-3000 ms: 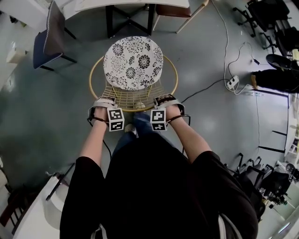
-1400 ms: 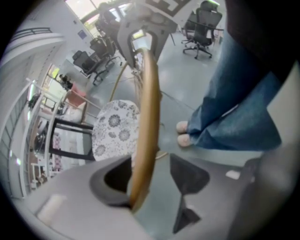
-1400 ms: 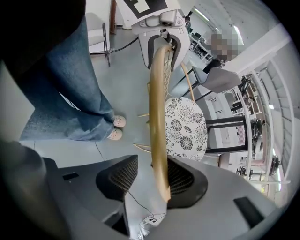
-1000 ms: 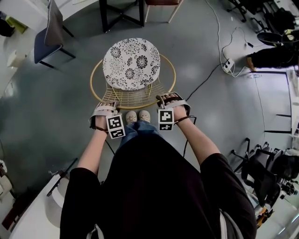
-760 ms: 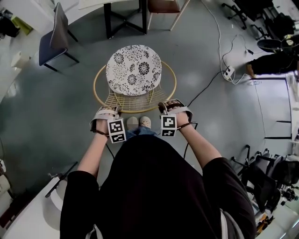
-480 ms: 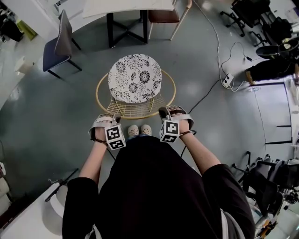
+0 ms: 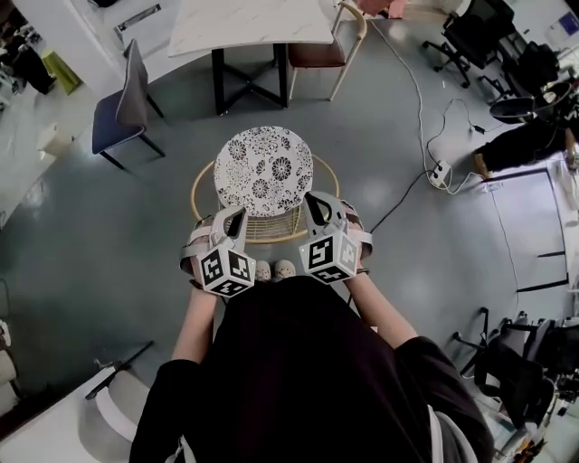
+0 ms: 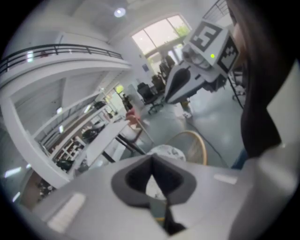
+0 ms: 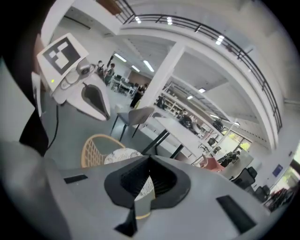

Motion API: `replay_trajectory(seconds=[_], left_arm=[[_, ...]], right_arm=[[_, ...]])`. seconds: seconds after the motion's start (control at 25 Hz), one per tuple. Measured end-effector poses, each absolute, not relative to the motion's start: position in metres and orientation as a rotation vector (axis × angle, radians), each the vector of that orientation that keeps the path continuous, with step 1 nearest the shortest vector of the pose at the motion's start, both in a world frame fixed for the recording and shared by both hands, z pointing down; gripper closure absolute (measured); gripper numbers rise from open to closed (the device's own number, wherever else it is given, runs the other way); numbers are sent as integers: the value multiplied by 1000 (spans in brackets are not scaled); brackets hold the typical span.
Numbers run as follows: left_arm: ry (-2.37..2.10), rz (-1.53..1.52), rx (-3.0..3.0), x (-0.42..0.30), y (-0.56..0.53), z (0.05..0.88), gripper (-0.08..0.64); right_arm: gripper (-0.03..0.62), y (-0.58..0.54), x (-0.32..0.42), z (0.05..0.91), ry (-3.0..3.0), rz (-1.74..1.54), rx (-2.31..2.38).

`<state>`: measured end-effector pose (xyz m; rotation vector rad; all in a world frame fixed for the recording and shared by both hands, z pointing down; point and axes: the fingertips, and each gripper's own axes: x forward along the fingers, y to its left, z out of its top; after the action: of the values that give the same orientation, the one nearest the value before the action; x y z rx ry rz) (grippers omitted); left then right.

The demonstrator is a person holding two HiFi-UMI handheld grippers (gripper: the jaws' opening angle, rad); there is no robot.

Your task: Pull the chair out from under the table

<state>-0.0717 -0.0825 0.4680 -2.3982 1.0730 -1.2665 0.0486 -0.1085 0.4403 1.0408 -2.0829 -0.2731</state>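
The chair, a rattan hoop frame with a round floral cushion, stands on the grey floor out from the white table. My left gripper and right gripper are held up above the chair's near rim, apart from it. Both are shut with nothing between the pads. The right gripper's jaws have just been closing to this. In the left gripper view the shut left gripper points down at the chair. In the right gripper view the shut right gripper looks over the chair.
A blue-grey chair stands left of the table and a wooden chair at its right side. A cable and power strip lie on the floor to the right. Office chairs crowd the far right. My shoes are just behind the chair.
Both grippers have come off the chair's rattan back and risen toward the head camera, rolling as they rose. Their jaws have gone from open to shut. The chair stays put.
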Motion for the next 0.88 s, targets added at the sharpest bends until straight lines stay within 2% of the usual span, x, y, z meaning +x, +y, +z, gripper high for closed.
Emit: replay_trajectory(seconds=[0.28,0.6,0.88], left_arm=[[1407,-829,-2370,-68,-102,357,552],[1618,-294,-2409,-72,-102,265,552],[1686,-192,-2416,-78,-95,246,552]], right_arm=[[572,-117,50,335,-2350,-181,1380],[572,-105,53,259,-2537,-197,1582],[572,-102,50,241,-2590,-136,1608]])
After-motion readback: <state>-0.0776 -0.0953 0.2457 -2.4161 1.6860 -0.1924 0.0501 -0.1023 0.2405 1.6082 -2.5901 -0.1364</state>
